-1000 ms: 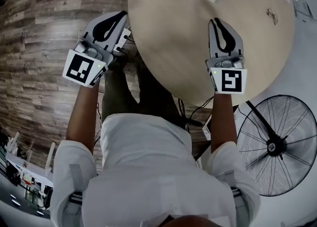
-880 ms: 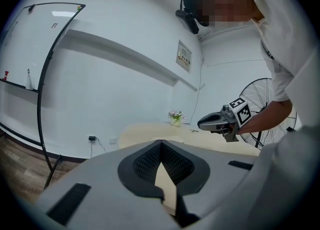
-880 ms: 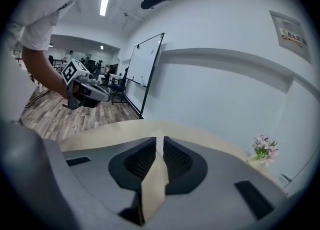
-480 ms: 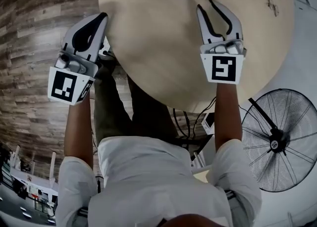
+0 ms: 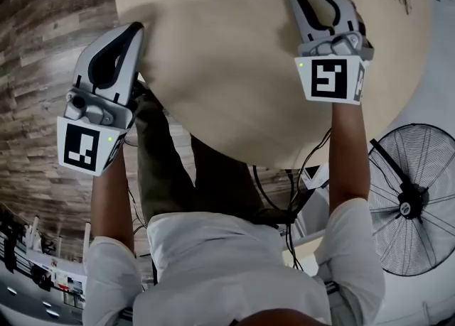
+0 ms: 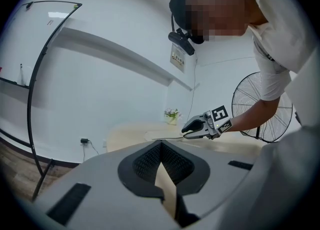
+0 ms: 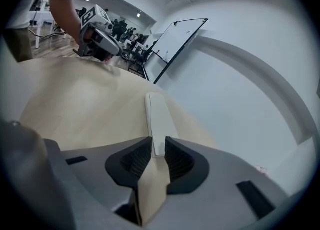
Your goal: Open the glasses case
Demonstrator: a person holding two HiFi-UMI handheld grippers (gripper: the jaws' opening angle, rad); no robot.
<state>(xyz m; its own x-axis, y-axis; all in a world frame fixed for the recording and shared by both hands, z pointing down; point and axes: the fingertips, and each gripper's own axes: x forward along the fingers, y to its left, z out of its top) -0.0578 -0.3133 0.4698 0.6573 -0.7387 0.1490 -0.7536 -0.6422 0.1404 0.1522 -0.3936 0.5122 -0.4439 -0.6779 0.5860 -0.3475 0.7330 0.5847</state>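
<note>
Reaching in: right gripper (image 7: 158, 144), slightly parted and empty, faces the case (image 7: 159, 116); left gripper (image 6: 161, 145) closed, empty; next, probably pinch its end

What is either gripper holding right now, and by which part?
Nothing. The left gripper is shut and empty; the right gripper has its jaws apart at the near end of the glasses case, unclamped.

Round wooden table (image 5: 213, 55); white glasses case (image 7: 159, 116) flat on top.

Table (image 5: 213, 69) matt pale wood (floor (image 5: 28, 104) rough-grained planks); glasses case (image 7: 156, 119) smooth.
</note>
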